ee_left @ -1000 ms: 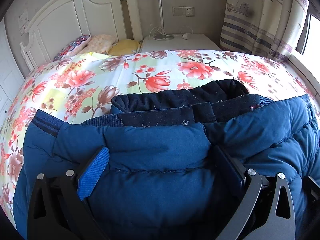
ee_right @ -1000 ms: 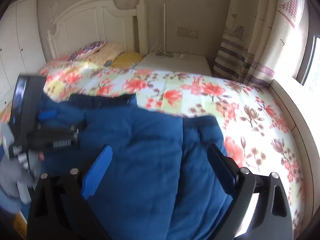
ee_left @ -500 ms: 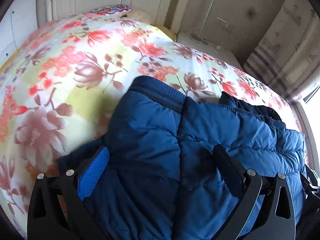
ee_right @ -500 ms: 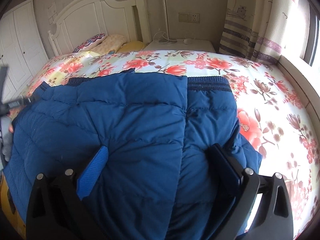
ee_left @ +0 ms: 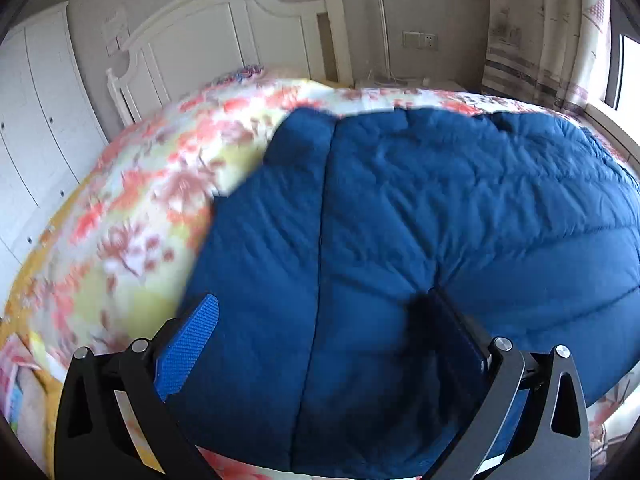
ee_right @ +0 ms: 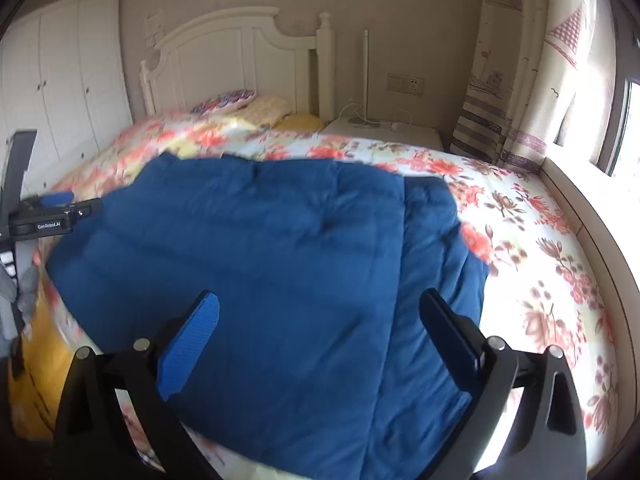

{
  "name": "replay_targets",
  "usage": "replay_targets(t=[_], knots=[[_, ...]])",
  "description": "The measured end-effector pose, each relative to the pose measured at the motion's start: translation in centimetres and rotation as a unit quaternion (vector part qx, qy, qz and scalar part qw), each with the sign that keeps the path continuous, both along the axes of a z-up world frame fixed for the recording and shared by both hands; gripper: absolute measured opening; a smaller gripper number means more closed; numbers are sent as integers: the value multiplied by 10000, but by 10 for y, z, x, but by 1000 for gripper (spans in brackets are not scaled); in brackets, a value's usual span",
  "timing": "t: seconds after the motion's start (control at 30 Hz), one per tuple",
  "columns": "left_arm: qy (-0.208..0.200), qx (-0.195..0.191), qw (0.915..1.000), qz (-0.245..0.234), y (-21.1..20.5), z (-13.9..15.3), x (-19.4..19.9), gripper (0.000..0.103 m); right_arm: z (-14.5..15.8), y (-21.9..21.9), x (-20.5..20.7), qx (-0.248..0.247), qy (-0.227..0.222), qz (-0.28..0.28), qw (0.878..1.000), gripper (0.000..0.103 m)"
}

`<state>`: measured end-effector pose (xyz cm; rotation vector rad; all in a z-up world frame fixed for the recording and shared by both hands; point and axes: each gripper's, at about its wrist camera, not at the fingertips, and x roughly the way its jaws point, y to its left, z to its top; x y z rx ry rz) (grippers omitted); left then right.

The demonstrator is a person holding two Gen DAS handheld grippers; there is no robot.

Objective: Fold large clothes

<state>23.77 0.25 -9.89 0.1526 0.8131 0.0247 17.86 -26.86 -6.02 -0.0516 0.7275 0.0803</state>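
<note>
Now the blue jacket (ee_right: 280, 272) lies folded flatter.

I am operating in a home bedroom. A bed with a floral quilt (ee_right: 520, 220) fills the view. At 12 o'clock stands a white panelled wooden headboard (ee_right: 240, 52); at 10 o'clock, white wardrobe doors (ee_right: 68, 80); at 1 o'clock, a white bedside table (ee_right: 384, 132); at 2 o'clock, patterned curtains (ee_right: 520, 80).

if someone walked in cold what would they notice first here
The big blue padded jacket lying folded on the floral bedspread dominates both views. Both grippers, left and right, hang open over its near edge. Behind stand a white headboard and a bright window with a curtain on the right.
</note>
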Motion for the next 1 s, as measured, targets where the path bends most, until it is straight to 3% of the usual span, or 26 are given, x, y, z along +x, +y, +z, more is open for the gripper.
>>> replay_targets(t=[0.07, 0.13, 0.37, 0.47, 0.7, 0.83, 1.0], knots=[[-160, -44, 9999, 15, 6, -4, -7, 99, -33, 5, -1, -336, 311, -61, 9989, 100], [-168, -83, 9998, 76, 10, -5, -10, 99, -44, -5, -8, 61, 28, -42, 10000, 100], [-180, -122, 9997, 103, 10, -10, -17, 99, -32, -16, -36, -165, -57, -469, 9987, 100], [-145, -104, 9998, 98, 7, -10, -18, 99, -47, -29, -42, 220, 76, -375, 9990, 100], [-173, -57, 9998, 118, 6, -13, -17, 99, -34, -22, -43, 101, 227, -611, 9978, 100], [-167, -93, 9998, 106, 6, -13, -18, 99, -26, -1, -48, -49, -147, -286, 9995, 100], [-177, -108, 9997, 94, 8, -14, -18, 99, -48, -5, -40, 266, 188, -136, 9994, 101]])
